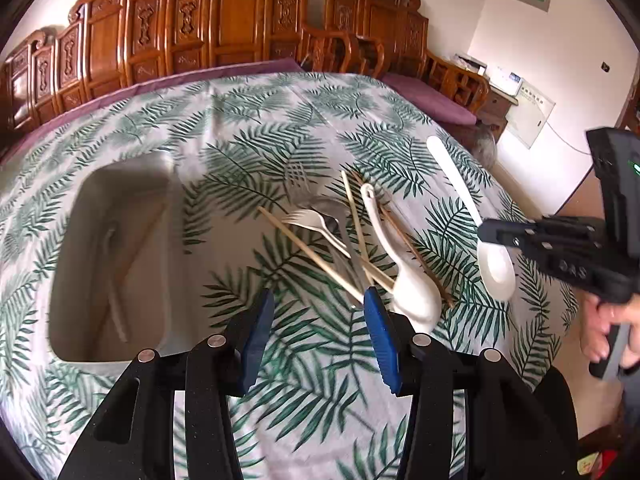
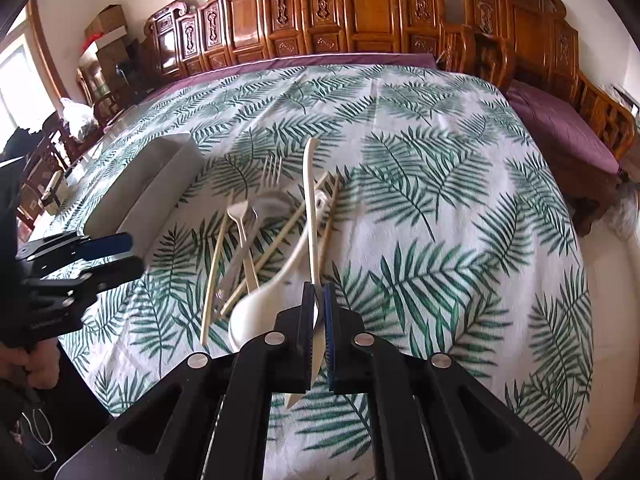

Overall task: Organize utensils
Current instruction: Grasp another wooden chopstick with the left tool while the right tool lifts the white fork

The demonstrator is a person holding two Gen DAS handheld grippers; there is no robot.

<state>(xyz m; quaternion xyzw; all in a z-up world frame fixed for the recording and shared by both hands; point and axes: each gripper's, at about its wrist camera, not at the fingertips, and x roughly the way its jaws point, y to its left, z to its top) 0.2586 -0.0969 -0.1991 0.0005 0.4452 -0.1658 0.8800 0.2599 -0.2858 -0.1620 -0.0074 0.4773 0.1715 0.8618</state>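
Observation:
My left gripper (image 1: 319, 307) hangs open over the leaf-print cloth with nothing between its blue pads; the right wrist view shows it (image 2: 134, 254) at the left edge. Just beyond it lies a loose heap: a white ceramic spoon (image 1: 412, 292) (image 2: 256, 312), a white plastic fork (image 1: 308, 220), a metal fork (image 1: 298, 184) and several chopsticks (image 1: 312, 256). My right gripper (image 2: 319, 292) (image 1: 486, 232) is shut on a white plastic spoon (image 1: 496, 272) (image 2: 309, 200), lifted off the cloth right of the heap. A white bin (image 1: 120, 184) (image 2: 152, 184) at the left holds a chopstick and a white utensil.
The table (image 1: 304, 400) is covered by the palm-leaf cloth, and its right edge drops to the floor. Carved wooden benches (image 1: 224, 32) with purple cushions (image 1: 432, 100) line the far side. A person's hand (image 1: 604, 320) grips the right handle.

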